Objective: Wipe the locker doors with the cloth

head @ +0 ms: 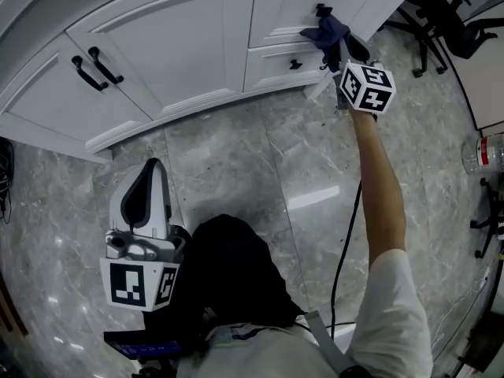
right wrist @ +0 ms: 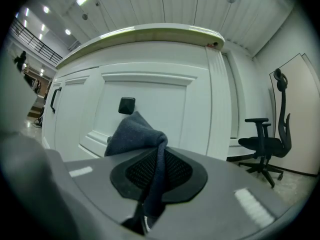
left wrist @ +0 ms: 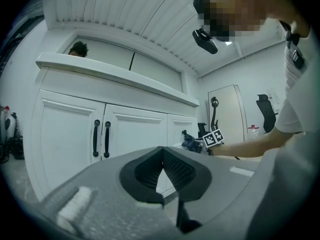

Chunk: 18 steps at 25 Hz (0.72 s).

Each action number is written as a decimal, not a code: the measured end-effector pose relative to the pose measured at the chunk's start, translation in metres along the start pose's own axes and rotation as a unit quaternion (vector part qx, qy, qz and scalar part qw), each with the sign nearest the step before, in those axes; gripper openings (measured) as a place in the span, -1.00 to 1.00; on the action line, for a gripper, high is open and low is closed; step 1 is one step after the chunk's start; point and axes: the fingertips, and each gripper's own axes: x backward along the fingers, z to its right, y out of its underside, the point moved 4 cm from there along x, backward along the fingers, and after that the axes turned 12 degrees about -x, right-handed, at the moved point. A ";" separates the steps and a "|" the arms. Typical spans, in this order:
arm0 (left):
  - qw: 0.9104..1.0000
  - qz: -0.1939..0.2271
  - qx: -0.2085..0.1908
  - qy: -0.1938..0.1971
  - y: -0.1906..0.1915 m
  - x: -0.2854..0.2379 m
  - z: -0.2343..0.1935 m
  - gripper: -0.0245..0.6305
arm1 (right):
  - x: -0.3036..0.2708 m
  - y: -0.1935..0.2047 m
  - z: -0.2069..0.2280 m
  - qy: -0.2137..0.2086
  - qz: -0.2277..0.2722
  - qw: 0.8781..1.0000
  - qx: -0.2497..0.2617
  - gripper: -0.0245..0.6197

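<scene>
Ahead of the right gripper's (right wrist: 157, 156) fingers stands a white locker door (right wrist: 150, 109). Its raised panel frame lies just behind the cloth (right wrist: 132, 134), and a black knob (right wrist: 126, 105) sits just above the cloth's top fold. To the right of those fingers the cabinet ends at a corner post (right wrist: 220, 104). Beyond the post the floor is open as far as an office chair (right wrist: 265, 144), which stands well apart.

In the head view, grey tiled floor (head: 236, 156) lies bare between the cabinet's base moulding and the person. A black cable (head: 346, 235) trails across it under the right forearm (head: 378, 179), and a bottle (head: 484, 152) lies near the right edge.

The right forearm is stretched straight out toward the cabinet, with the right gripper (head: 337, 52) about level at its end. The left gripper (head: 152, 172) is held low and close to the body, well back from the cabinet. It faces a pair of doors with two black bar handles (left wrist: 101, 139).

The right jaws are clamped on the dark blue cloth (head: 329, 31). It is pinched between the pads, with a bunched fold standing beyond the fingertips close against the door. Whether it touches the door I cannot tell. The left gripper's (left wrist: 162, 151) jaws meet at the tips with nothing between them.
</scene>
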 end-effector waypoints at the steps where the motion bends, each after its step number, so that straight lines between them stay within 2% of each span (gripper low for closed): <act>1: 1.000 -0.001 0.000 0.003 0.001 -0.001 0.002 -0.92 | 0.000 0.001 0.005 0.007 0.001 1.000 -0.003 -0.80; 6: 1.000 -0.003 0.000 0.010 -0.001 -0.003 0.011 -0.92 | 0.001 0.006 0.021 0.025 0.006 0.999 -0.024 -0.80; 10: 1.000 0.006 0.003 0.025 -0.005 -0.010 0.021 -0.92 | 0.023 -0.003 0.019 0.019 0.025 0.999 -0.024 -0.80; 18: 1.000 0.009 0.002 0.028 -0.009 -0.007 0.026 -0.92 | 0.062 -0.010 -0.064 -0.084 0.053 0.995 -0.017 -0.80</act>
